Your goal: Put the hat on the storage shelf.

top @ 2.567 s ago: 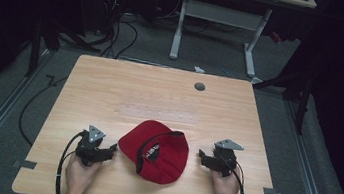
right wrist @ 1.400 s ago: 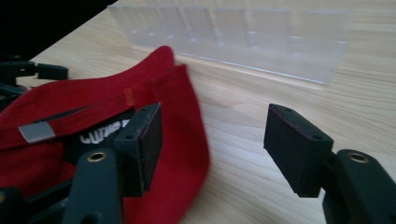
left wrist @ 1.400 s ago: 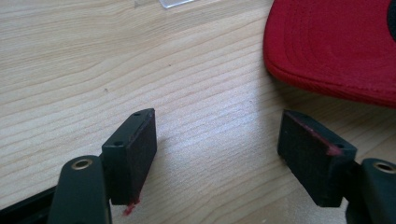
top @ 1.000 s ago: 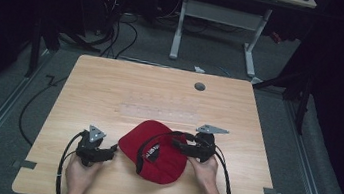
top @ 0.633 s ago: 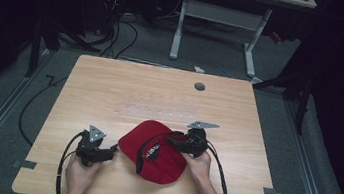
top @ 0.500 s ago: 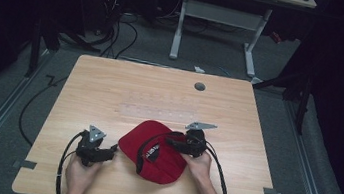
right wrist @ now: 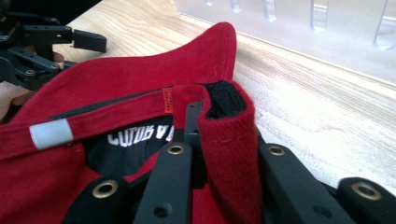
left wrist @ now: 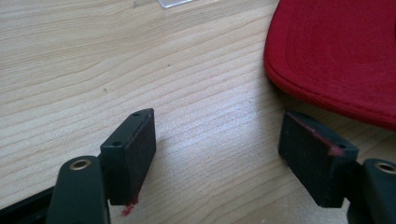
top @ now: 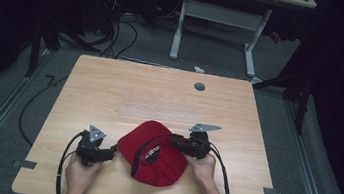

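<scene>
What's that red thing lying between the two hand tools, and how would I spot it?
Look at the wooden table, along its near edge. Between the left gripper and the right gripper lies a red cap, upside down. It is the table's one red, soft thing, with white lettering inside.

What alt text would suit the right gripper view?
The right tongs are shut on the strap of a red cap that lies on a wooden table. The left tongs sit open beyond the cap.
</scene>
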A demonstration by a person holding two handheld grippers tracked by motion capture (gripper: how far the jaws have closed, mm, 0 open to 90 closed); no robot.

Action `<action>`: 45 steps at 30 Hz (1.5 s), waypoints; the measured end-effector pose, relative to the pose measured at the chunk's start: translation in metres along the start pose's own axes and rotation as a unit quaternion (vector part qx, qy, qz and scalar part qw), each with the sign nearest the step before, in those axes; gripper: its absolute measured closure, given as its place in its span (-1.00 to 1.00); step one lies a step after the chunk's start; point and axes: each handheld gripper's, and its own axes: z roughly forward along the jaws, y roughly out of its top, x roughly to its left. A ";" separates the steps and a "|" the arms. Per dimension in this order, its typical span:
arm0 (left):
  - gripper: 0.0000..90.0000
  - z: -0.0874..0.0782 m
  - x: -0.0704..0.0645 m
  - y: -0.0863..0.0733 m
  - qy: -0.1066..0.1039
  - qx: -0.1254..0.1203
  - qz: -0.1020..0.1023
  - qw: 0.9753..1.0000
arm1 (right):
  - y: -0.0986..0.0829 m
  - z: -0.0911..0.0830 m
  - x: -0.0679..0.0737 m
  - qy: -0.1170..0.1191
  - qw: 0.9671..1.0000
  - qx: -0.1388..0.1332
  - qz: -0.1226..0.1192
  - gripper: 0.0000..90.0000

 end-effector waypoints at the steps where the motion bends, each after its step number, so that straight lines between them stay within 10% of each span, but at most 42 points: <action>1: -0.38 0.000 0.000 0.000 0.000 0.000 0.000 1.000 | 0.000 -0.002 0.001 0.002 1.000 -0.003 -0.001 0.81; 31: -0.33 -0.005 -0.007 -0.004 -0.003 0.003 0.018 1.000 | 0.011 -0.064 0.010 -0.030 0.999 -0.041 -0.002 0.83; 45: -0.33 -0.018 -0.060 -0.007 -0.086 0.007 0.067 0.994 | 0.011 -0.090 0.001 -0.042 0.996 -0.069 0.028 0.83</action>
